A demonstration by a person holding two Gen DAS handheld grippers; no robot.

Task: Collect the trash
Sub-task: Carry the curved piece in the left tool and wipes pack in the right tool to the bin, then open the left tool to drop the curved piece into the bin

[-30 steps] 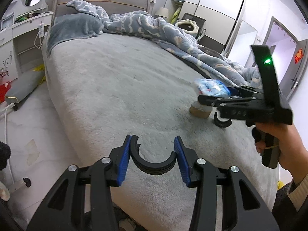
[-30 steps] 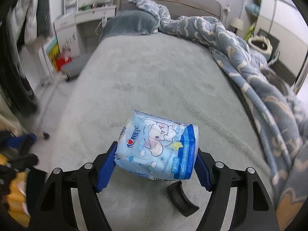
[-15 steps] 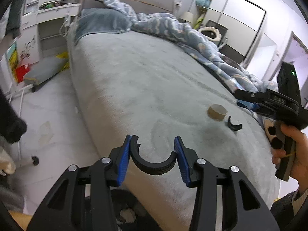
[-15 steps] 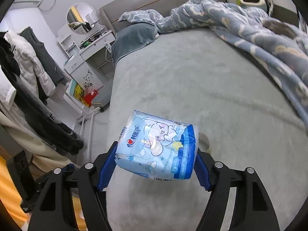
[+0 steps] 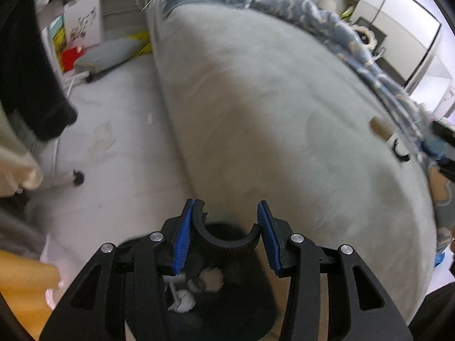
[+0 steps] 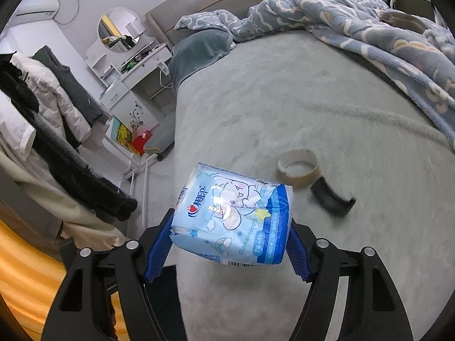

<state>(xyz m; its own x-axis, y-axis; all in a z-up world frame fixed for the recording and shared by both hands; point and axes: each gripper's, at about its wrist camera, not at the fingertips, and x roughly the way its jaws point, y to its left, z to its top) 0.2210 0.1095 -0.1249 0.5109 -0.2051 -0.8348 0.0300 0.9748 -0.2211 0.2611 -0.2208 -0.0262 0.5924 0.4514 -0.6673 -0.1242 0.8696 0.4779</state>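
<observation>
A: Fingers, right gripper (image 6: 227,251)?
B: Clamped on blue tissue pack (image 6: 231,218); tape roll (image 6: 297,168) at two o'clock.
A: Left gripper (image 5: 226,237)?
B: Pinching black curved piece (image 5: 227,240) above bin (image 5: 241,312), six o'clock.

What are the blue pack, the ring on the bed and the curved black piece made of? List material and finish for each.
Blue pack: thin glossy plastic film, with glare and crinkles.
Ring: probably cardboard, matte tan, like a spent tape core.
Curved black piece: likely matte plastic or rubber; the one held by the left gripper shows a ribbed edge.
</observation>
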